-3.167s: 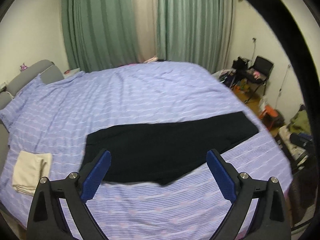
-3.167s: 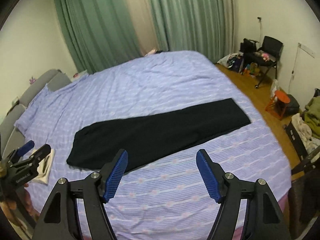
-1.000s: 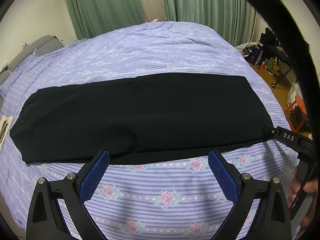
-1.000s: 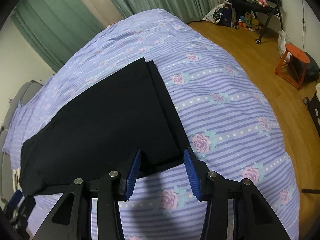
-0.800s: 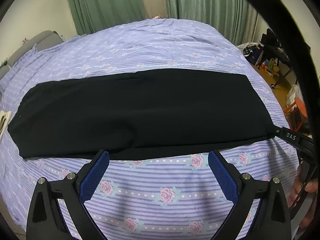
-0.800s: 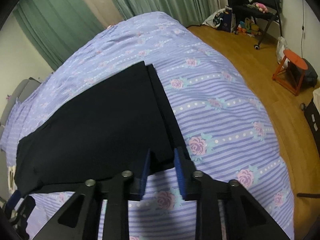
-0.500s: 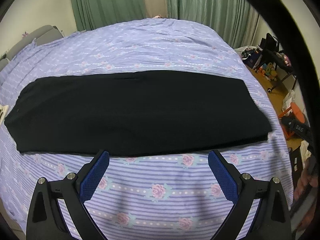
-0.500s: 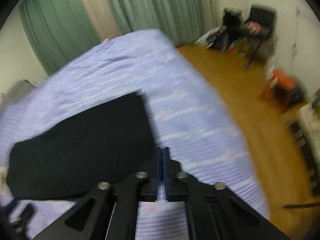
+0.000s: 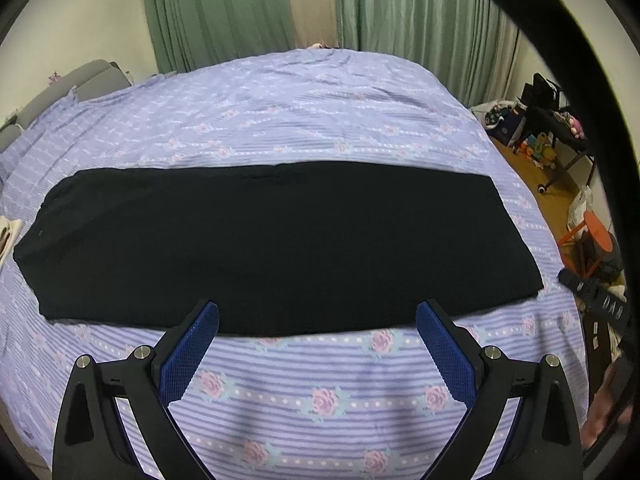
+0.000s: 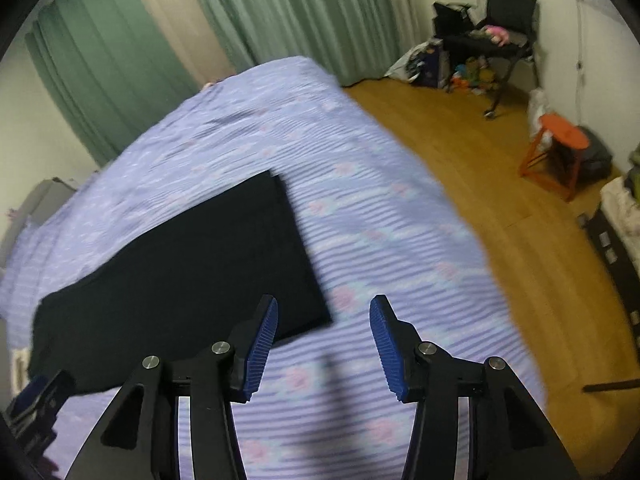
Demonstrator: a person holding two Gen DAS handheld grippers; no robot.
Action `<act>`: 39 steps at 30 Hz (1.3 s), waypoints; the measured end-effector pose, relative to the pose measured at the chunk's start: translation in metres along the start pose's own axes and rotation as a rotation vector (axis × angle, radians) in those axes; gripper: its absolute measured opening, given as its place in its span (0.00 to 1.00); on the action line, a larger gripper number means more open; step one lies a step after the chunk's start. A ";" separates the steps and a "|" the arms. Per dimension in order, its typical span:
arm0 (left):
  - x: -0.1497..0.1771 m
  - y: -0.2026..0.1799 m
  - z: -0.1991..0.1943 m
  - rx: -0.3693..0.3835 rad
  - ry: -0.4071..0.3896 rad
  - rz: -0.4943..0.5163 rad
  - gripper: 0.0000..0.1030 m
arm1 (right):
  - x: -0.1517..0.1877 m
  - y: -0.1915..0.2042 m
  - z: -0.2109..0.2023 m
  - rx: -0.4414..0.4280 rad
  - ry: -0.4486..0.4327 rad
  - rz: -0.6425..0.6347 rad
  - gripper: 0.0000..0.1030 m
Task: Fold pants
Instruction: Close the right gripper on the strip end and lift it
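One fold looks done: black pants [image 9: 276, 248] lie flat, legs stacked lengthwise, across the floral bed [image 9: 320, 120]. Crosswise folds remain. Left tongs [image 9: 318, 344] spread wide and empty; right tongs [image 10: 323, 334] opening, empty, above the hem corner.

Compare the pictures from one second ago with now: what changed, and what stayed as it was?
The right gripper closed at the black pants' hem corner, came away empty, and is opening again. The pants stayed flat on the bed; the left gripper stayed open.

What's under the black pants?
The black pants lie flat on the purple flowery bedspread, which shows all round them. The part of the bedspread beneath them is covered, so anything there cannot be seen.
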State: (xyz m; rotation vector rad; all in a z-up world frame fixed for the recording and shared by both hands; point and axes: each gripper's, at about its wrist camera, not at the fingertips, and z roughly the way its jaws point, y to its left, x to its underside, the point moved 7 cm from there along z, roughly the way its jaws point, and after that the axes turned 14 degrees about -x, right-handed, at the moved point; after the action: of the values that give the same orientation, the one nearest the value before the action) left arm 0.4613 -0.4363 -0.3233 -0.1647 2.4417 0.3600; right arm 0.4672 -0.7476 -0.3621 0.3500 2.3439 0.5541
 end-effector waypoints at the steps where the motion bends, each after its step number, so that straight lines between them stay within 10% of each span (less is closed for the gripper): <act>1: -0.002 0.001 0.000 -0.001 -0.004 -0.004 0.98 | 0.004 0.001 0.003 -0.018 0.006 0.016 0.48; 19: -0.008 -0.006 0.001 -0.003 -0.036 0.018 0.98 | 0.031 -0.007 0.065 -0.156 -0.011 0.249 0.61; 39: -0.008 0.008 -0.001 -0.008 -0.042 -0.009 0.98 | -0.004 0.008 0.038 -0.161 -0.141 0.219 0.49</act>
State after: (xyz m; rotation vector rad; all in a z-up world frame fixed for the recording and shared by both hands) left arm 0.4654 -0.4284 -0.3162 -0.1696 2.3979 0.3653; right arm 0.4967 -0.7306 -0.3817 0.5561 2.1234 0.7911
